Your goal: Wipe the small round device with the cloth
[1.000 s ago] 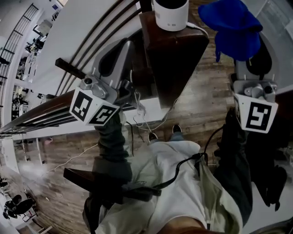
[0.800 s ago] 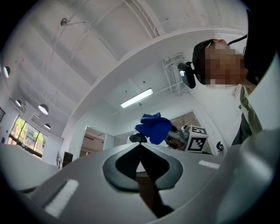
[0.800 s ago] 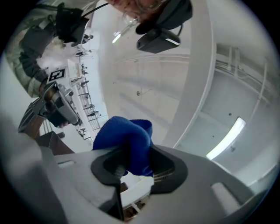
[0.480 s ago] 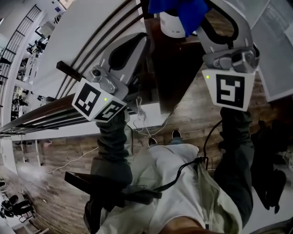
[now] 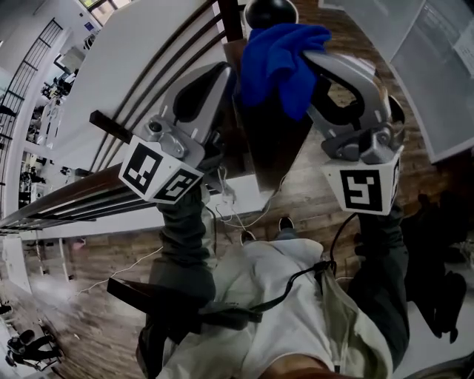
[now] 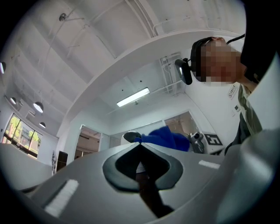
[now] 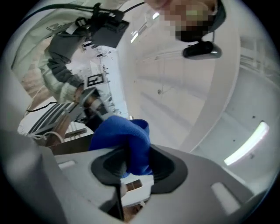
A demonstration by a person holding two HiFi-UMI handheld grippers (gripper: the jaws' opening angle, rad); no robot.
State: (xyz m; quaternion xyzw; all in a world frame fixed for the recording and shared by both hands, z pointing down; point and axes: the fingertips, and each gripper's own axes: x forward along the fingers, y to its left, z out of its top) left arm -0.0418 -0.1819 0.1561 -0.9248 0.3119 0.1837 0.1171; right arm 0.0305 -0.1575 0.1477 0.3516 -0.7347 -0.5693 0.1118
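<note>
The cloth (image 5: 278, 55) is held pinched in the right gripper (image 5: 309, 59). In the right gripper view the jaws are seen closed on a bunched fold of the blue fabric, with the rest spilling out past the tips. It is gripped that way, it may be judged, so that a loose pad of fabric rather than bare metal is offered to the device (image 5: 270, 11). The device stands at the far end of a dark wooden stand (image 5: 278, 148). Only its black rounded top is seen in the head view, just beyond the cloth, and the body is covered by the fabric. Whether the cloth is already touching the device cannot be told. The left gripper (image 5: 226, 70) is held just left of the cloth, beside the stand's left edge. In the left gripper view its jaws are pressed together at the tips and nothing is seen clamped between them. It is probably kept there in reserve, close enough for the device to be steadied if it is pushed by the wiping. A thin white cable (image 5: 229, 196) is seen hanging from the near side of the stand. A firm sideways stroke is therefore to be judged risky, since the device could be dragged or tipped.
</note>
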